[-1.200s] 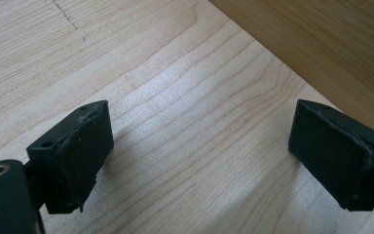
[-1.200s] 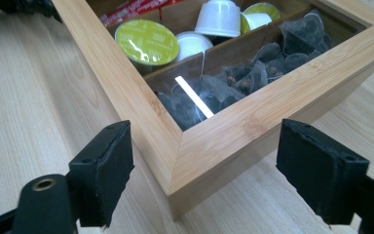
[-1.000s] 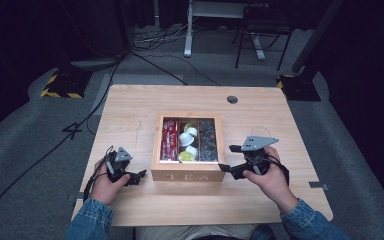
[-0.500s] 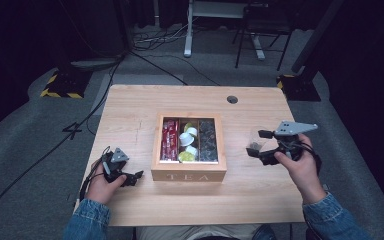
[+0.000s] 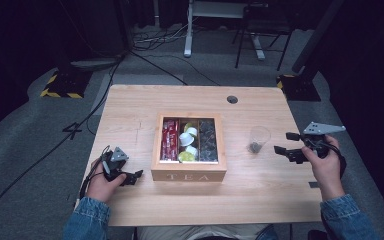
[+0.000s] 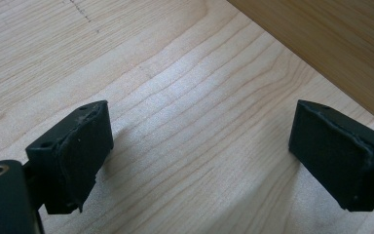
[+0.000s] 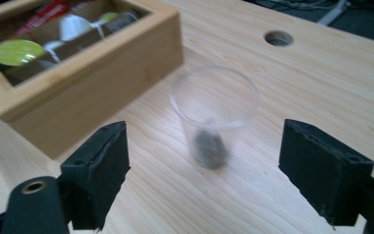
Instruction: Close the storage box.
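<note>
Clear plastic cup [image 7: 214, 114] is seen upright on the wooden table [image 5: 130, 107], ahead of the right gripper [image 7: 214, 185] and roughly centred between its two black fingers [image 7: 100, 170], with open table between cup and pads; nothing is grasped and the jaws are spread wide. A small dark item [image 7: 209, 148] is seen at the bottom of the cup. In the high view the cup [image 5: 257, 139] stands between the right gripper [image 5: 287, 143] and the wooden tea box [image 5: 188, 170], apart from both. Beyond the left-hand finger of that gripper the box [image 7: 102, 83] is seen with red packets [image 5: 170, 140], white pods [image 5: 187, 137] and dark pods [image 5: 207, 140] inside. The left gripper [image 5: 132, 176] is held low over the table just beside the box's near corner, its fingers [image 6: 78, 146] released and wide apart with bare wood between them; the box wall [image 6: 331, 44] is seen beyond the far finger.
</note>
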`<state>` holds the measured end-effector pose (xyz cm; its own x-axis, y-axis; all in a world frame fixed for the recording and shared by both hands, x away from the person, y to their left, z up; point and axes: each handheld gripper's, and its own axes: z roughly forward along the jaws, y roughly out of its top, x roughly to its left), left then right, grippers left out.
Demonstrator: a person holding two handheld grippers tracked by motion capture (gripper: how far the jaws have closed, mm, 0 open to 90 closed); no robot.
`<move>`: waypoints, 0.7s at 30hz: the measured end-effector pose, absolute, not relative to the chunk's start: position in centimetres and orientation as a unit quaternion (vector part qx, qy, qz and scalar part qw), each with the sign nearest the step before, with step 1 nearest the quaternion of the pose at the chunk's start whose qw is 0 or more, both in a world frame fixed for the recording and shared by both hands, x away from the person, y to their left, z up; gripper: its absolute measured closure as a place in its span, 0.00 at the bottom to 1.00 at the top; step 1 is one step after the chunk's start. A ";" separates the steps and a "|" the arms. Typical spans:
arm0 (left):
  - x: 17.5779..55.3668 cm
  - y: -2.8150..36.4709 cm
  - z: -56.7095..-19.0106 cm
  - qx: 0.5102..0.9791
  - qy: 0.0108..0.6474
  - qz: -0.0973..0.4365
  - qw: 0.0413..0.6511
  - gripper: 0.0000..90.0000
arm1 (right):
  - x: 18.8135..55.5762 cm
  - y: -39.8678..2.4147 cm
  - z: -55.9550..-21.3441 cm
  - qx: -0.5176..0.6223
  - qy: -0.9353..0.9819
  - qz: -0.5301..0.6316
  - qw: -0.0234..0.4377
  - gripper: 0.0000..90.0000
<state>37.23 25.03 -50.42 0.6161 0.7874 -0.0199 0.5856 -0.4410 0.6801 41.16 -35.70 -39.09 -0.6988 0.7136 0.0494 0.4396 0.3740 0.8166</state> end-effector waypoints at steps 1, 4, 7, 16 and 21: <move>37.2 25.0 -50.4 0.835 0.411 0.152 0.332 0.10 | 41.3 -36.2 -39.4 0.361 0.812 0.430 0.159 0.21; 37.3 25.0 -50.4 0.835 0.412 0.149 0.333 0.10 | 42.0 -37.7 -40.6 0.374 0.810 0.421 0.160 0.23; 37.3 25.0 -50.4 0.835 0.412 0.150 0.333 0.10 | 42.5 -38.8 -41.8 0.376 0.814 0.415 0.155 0.25; 37.3 25.0 -50.4 0.834 0.413 0.151 0.333 0.10 | 43.0 -41.2 -45.7 0.396 0.807 0.403 0.173 0.25; 37.4 25.0 -50.4 0.834 0.413 0.152 0.333 0.10 | 42.6 -41.3 -48.1 0.395 0.804 0.404 0.185 0.24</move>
